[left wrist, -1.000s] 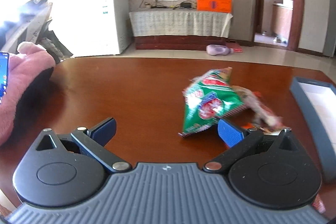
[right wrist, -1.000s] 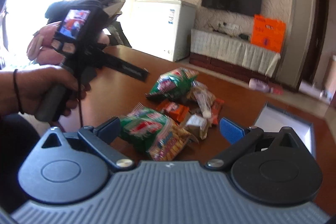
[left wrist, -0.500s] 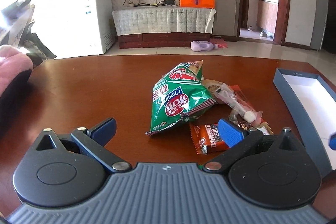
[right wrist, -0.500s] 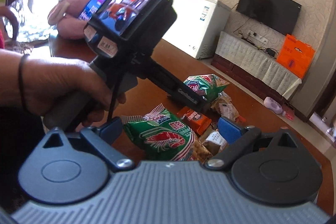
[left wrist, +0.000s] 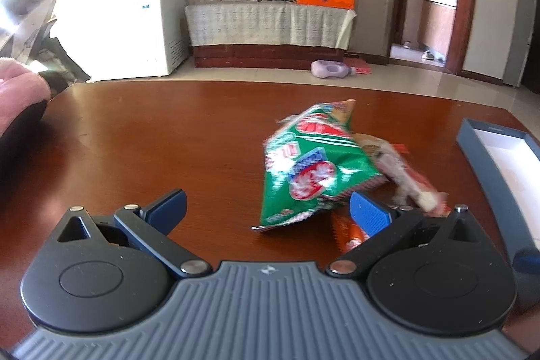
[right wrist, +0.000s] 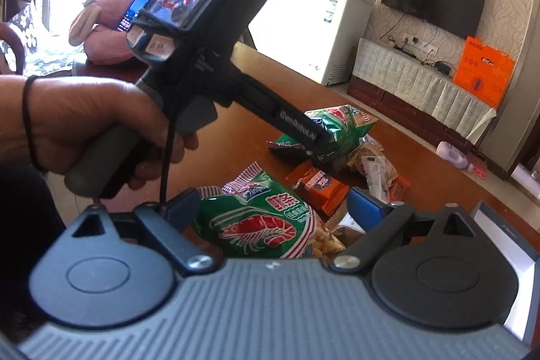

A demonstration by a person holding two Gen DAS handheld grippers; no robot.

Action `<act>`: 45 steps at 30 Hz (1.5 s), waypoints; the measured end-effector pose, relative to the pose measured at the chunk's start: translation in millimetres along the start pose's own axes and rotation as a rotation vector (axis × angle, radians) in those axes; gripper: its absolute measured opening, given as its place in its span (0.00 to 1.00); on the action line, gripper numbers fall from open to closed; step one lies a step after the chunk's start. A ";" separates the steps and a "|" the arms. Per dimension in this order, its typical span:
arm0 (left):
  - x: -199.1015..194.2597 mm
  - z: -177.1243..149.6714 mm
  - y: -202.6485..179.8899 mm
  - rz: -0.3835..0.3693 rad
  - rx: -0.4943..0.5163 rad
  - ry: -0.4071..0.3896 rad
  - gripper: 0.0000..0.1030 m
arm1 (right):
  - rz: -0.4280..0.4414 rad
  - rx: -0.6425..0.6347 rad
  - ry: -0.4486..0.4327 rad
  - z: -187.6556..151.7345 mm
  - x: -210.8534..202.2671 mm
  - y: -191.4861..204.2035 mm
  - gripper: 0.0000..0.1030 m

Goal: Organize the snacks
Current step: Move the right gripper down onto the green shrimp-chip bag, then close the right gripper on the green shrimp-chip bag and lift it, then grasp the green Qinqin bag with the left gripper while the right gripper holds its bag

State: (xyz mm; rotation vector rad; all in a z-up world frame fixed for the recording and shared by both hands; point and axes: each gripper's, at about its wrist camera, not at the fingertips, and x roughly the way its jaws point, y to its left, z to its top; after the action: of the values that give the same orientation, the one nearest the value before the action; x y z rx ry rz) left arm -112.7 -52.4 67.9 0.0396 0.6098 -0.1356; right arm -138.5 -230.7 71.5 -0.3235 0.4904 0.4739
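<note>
Green shrimp-snack bag (right wrist: pixel 266 225) lies on counter (left wrist: pixel 152 137), between wide-open jaws of right hand-held gripper (right wrist: pixel 273 208), not clamped. Second green bag (left wrist: pixel 310 164) leans on pile of small packets (right wrist: pixel 337 181), ahead of left hand-held gripper (left wrist: pixel 266 208), jaws wide apart, empty. Blue box (left wrist: pixel 486 154) at counter's right. Risk: puffy slick bag squirts out on closing; left hand-held gripper crowds pile, may knock packets.

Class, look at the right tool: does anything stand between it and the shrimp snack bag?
Nothing visible does. The right tool is open, and the shrimp snack bag lies directly between its fingers on the table.
</note>
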 end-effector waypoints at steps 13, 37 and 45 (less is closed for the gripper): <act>13.5 -2.1 12.1 -0.008 -0.014 0.019 1.00 | 0.042 -0.048 0.129 -6.2 25.3 -11.0 0.84; 34.0 1.1 -22.7 -0.045 0.072 -0.002 1.00 | -0.045 -0.012 0.155 -20.2 8.4 -38.0 0.80; 61.2 10.5 -33.2 -0.065 0.083 -0.019 1.00 | -0.048 -0.030 0.182 -30.6 16.0 -41.5 0.82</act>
State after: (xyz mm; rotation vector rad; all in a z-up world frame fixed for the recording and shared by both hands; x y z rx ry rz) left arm -61.7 -93.1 41.6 0.0989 0.5865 -0.2237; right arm -116.4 -272.4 45.3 -0.4085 0.6514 0.4068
